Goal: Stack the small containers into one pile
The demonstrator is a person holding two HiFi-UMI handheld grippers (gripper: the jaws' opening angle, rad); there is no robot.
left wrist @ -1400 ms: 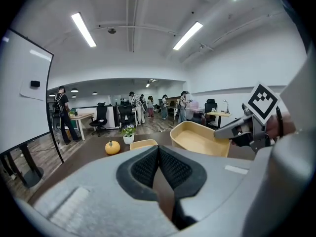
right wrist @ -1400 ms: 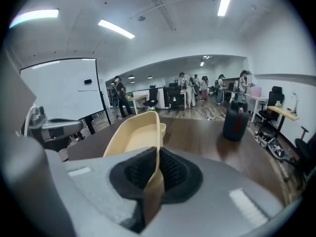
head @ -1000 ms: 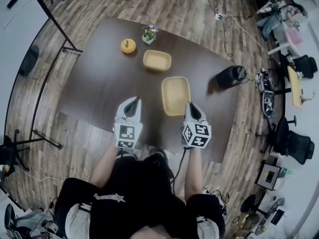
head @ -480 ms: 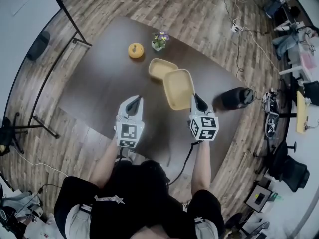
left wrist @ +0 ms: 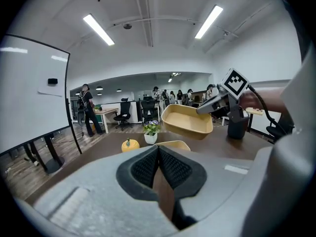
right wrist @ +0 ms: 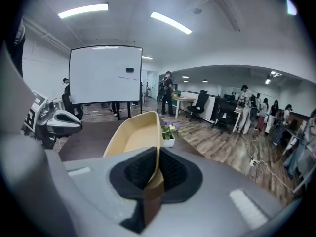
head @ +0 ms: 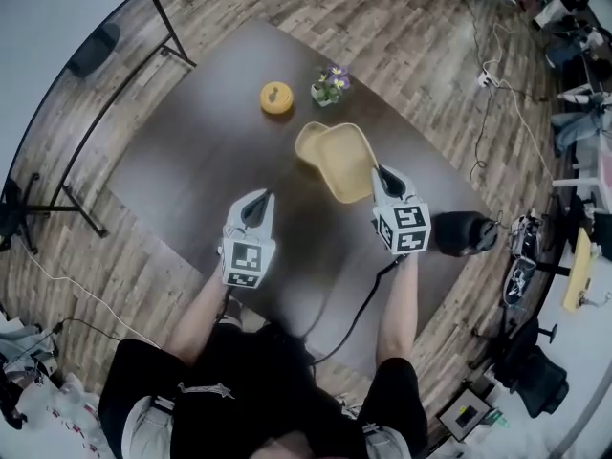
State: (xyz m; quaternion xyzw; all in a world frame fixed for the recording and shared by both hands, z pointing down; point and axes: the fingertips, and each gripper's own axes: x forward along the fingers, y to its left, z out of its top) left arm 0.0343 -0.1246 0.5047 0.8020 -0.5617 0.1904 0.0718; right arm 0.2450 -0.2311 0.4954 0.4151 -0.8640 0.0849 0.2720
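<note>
- Hovering over the table [head: 182, 170], the left gripper [head: 256, 202] has its jaws pressed together on nothing; it could not steady a sliding pile;
- the lower container [head: 306, 142] lies loose on the table; a skewed descent might shove it toward the flowerpot [head: 330, 86];
- the upper container [head: 349, 161] hangs tilted above it, pinched at one rim by the right gripper [head: 381, 173]; so thin a hold may let it swivel.

The person wears a black short-sleeved top [head: 258, 381] with a small white print. The left hand-held gripper [head: 256, 199] and right hand-held gripper [head: 381, 172] are pale grey shells with black ribbed pads [left wrist: 174, 168] (each carries a black-and-white marker cube [head: 244, 259]) — a black cable [head: 356, 316] hangs from the right one.
</note>
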